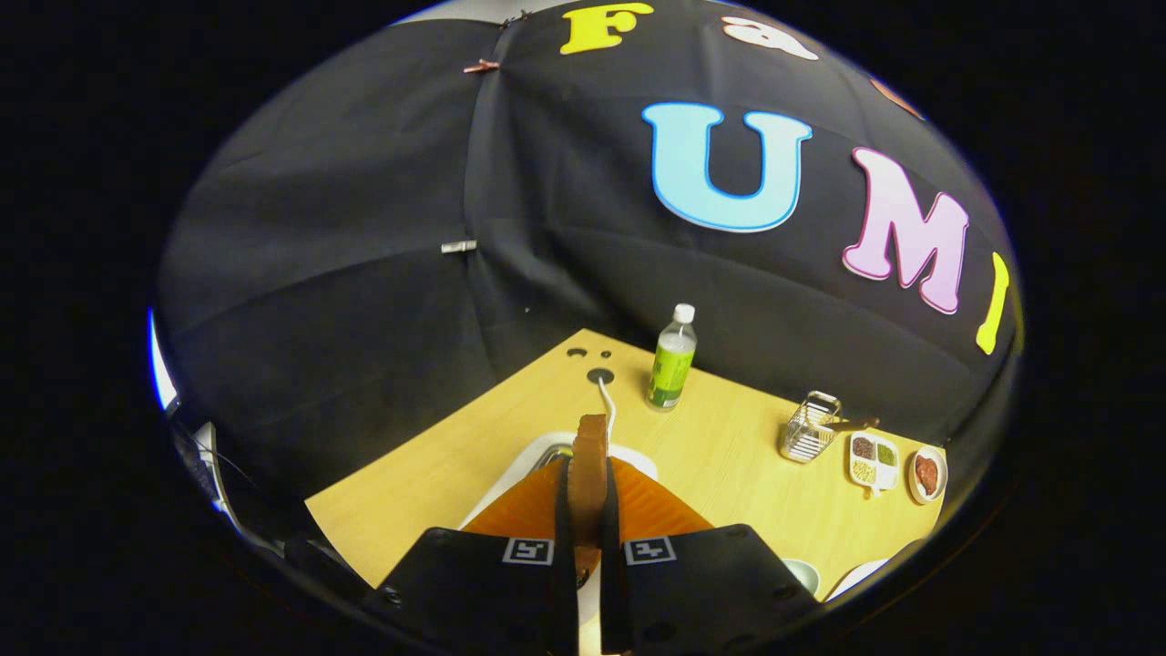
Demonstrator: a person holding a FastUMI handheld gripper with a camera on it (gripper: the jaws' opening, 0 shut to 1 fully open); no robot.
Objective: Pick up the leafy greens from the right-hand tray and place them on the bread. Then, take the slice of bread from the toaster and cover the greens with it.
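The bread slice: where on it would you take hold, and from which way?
By its two flat faces near the top edge, coming from above. The bread slice stands upright on edge over the white toaster, so only its upper part is free. The gripper has its jaws closed on it exactly so.

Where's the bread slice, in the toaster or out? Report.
Out, mostly: the bread slice stands upright on edge, clamped between the tongs, above the white toaster. Its lower edge is hidden.

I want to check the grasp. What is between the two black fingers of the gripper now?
In the gripper view, a brown slice of bread stands on edge between the two fingers of the gripper, which press on it from both sides, above the white toaster.
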